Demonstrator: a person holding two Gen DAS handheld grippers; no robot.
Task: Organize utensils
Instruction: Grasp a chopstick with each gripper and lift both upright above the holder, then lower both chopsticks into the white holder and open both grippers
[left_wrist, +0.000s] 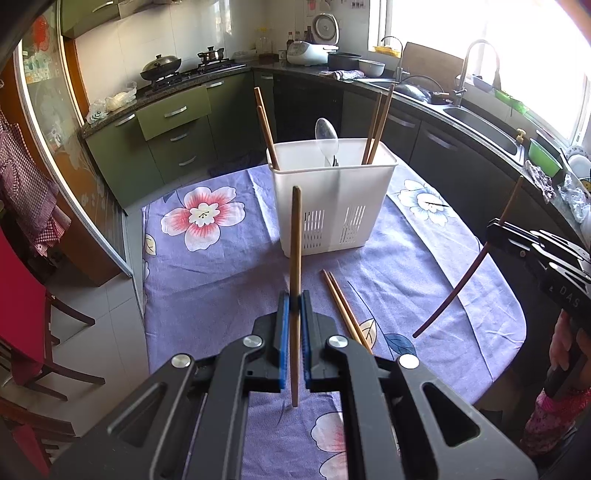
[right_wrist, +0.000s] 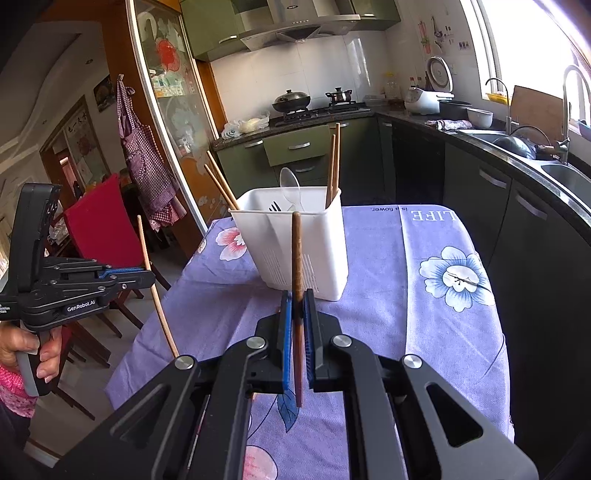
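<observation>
A white utensil holder (left_wrist: 332, 199) stands on the purple flowered tablecloth (left_wrist: 229, 266); it also shows in the right wrist view (right_wrist: 295, 243). It holds several chopsticks, a clear spoon (left_wrist: 327, 138) and a black fork. My left gripper (left_wrist: 294, 306) is shut on a light wooden chopstick (left_wrist: 295, 236), held upright above the table in front of the holder. My right gripper (right_wrist: 297, 306) is shut on a darker chopstick (right_wrist: 296, 251), also upright. Two chopsticks (left_wrist: 341, 302) lie on the cloth between the left gripper and the holder.
Dark green kitchen cabinets (left_wrist: 173, 129) and a counter with a sink (left_wrist: 480, 125) run behind and to the right of the table. A red chair (right_wrist: 103, 229) stands left of the table. The right gripper's body (left_wrist: 546, 258) is at the table's right edge.
</observation>
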